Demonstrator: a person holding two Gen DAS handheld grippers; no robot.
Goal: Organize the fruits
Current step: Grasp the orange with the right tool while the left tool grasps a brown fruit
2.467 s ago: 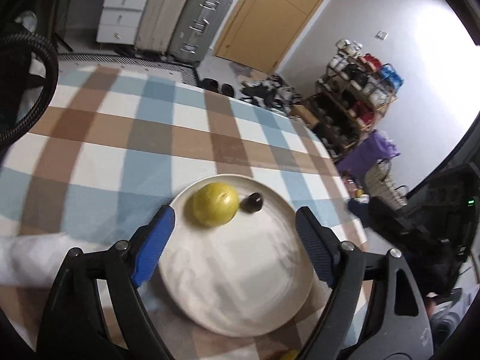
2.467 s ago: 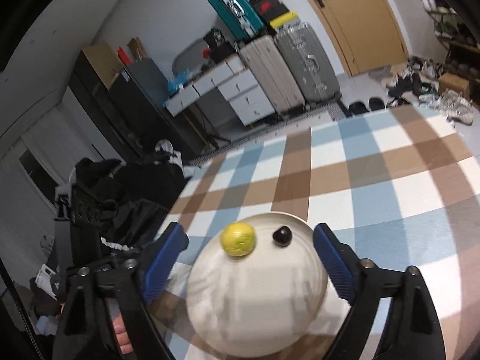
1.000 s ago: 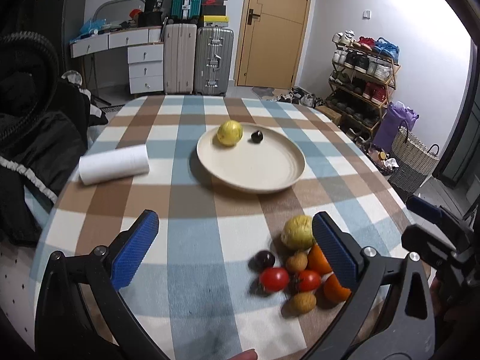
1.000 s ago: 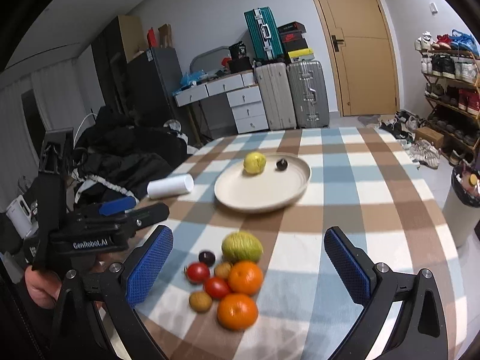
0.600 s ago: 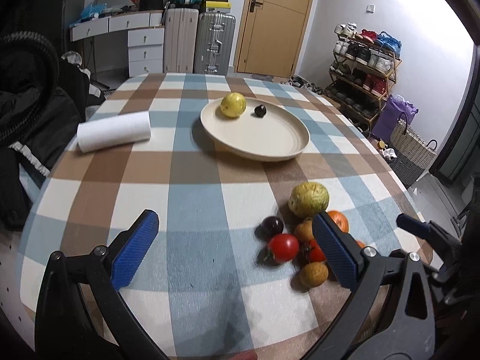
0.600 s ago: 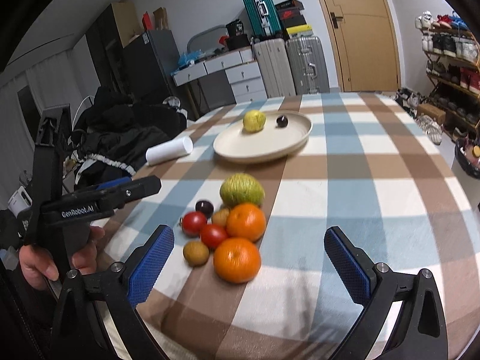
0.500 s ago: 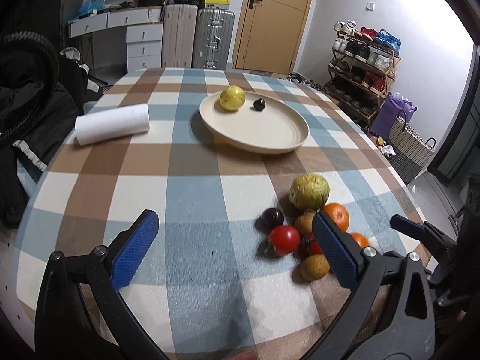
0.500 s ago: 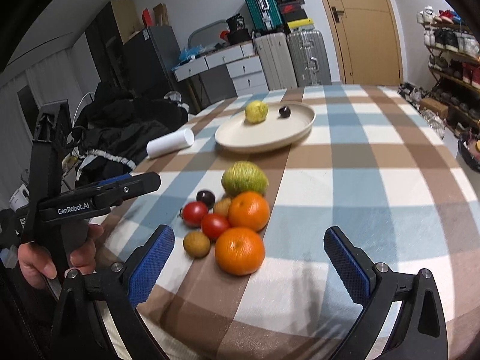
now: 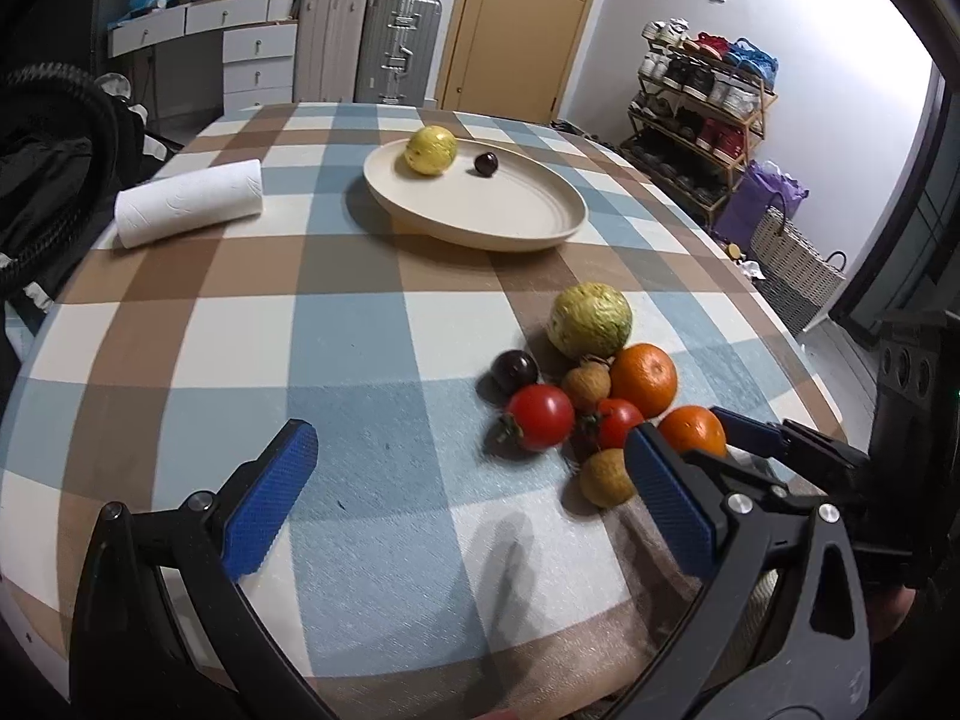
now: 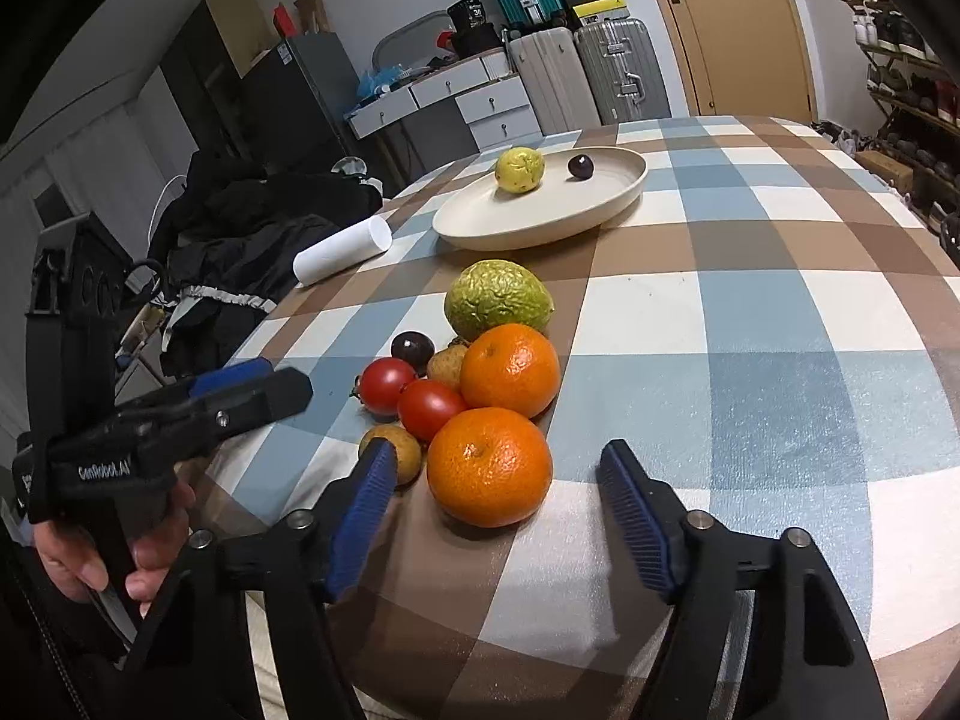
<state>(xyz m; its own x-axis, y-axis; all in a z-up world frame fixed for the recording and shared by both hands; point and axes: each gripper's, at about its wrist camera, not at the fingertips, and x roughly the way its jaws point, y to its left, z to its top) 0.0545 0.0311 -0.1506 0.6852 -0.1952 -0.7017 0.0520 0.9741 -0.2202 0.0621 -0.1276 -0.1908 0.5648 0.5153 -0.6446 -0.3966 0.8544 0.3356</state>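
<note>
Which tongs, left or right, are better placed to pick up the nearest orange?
Right. The right tongs are open with the nearest orange just ahead between their tips; the left tongs point at bare cloth beside the pile.

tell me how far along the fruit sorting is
Early. Done: a yellow fruit and a dark plum lie on the plate. In hand: nothing; the right gripper is open with its fingers on either side of the near orange, and the left gripper is open too. Left: all eight fruits in the pile.
</note>
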